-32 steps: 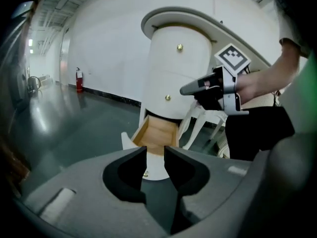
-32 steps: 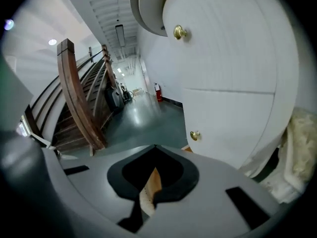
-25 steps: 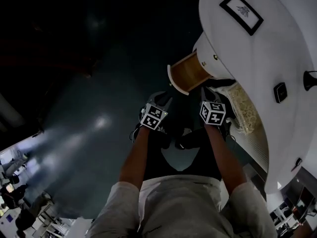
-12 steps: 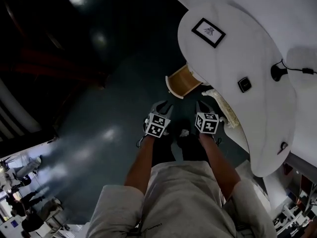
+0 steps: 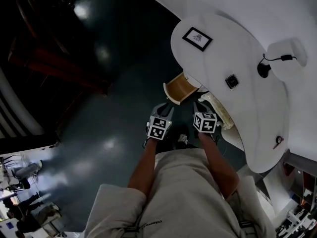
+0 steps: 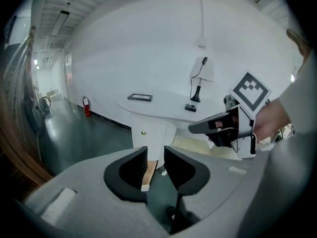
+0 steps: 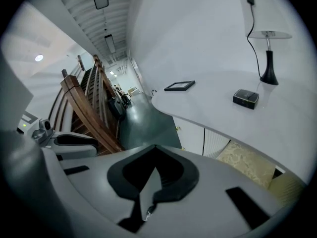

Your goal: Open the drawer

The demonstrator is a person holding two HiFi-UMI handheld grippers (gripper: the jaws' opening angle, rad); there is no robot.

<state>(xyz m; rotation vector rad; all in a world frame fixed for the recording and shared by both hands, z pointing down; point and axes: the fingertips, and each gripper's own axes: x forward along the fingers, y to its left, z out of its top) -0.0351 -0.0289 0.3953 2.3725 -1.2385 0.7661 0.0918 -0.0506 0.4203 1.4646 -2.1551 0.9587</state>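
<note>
The drawer (image 5: pixel 179 87) stands pulled out from under the curved white table (image 5: pixel 250 115), its round white front facing the dark floor (image 5: pixel 99 108) and its wood-coloured inside showing. In the head view both grippers are held out in front of the person, just short of the drawer and touching nothing.

The left gripper (image 6: pixel 155 166) has its fingers released, with a clear gap between the dark pads. Nothing sits in that gap. Beyond it are the drawer front with its small brass knob (image 6: pixel 143 132) and a strip of the wooden side. The right gripper (image 7: pixel 155 150) is clenched, its pad tips meeting in a point and gripping nothing. It also shows from the side in the left gripper view, with its marker cube (image 6: pixel 251 92) on top.

On the table lie a black picture frame (image 5: pixel 197 37) and a small black box (image 5: pixel 231 81), and a table lamp (image 5: pixel 265 68) with a white shade stands near the wall. A beige patterned surface (image 5: pixel 218 109) lies under the table edge, beside the right gripper (image 5: pixel 199 105).
</note>
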